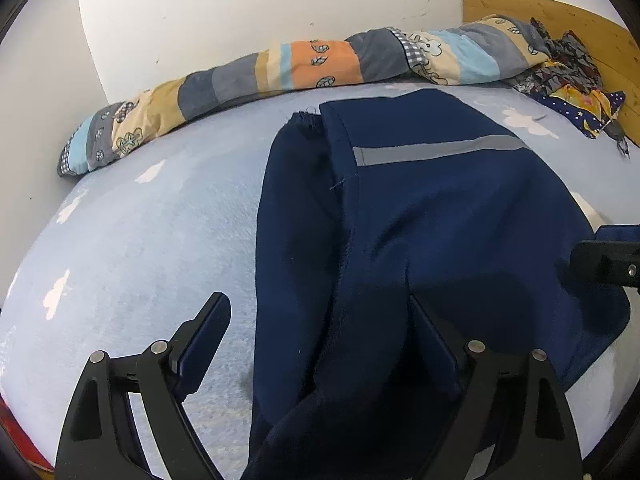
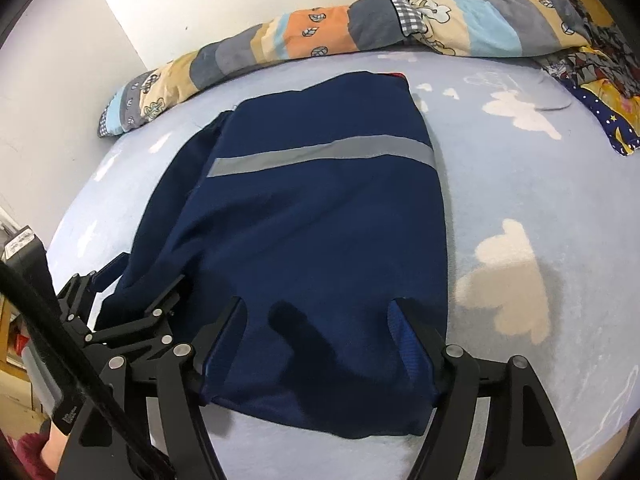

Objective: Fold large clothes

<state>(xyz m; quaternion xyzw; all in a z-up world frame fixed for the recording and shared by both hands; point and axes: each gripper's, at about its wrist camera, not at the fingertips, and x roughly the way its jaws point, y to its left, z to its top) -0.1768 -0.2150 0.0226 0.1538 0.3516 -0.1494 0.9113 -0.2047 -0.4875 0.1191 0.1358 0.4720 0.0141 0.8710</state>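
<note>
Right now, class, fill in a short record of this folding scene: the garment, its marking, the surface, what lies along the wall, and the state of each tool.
garment: navy jacket, partly folded, lying flat
marking: grey reflective stripe across it
surface: light blue bedsheet with white clouds
along wall: rolled patchwork quilt
far corner: crumpled patterned clothes by wooden headboard
left tool: open, over the jacket's left edge
right tool: open, over the jacket's near hem
</note>
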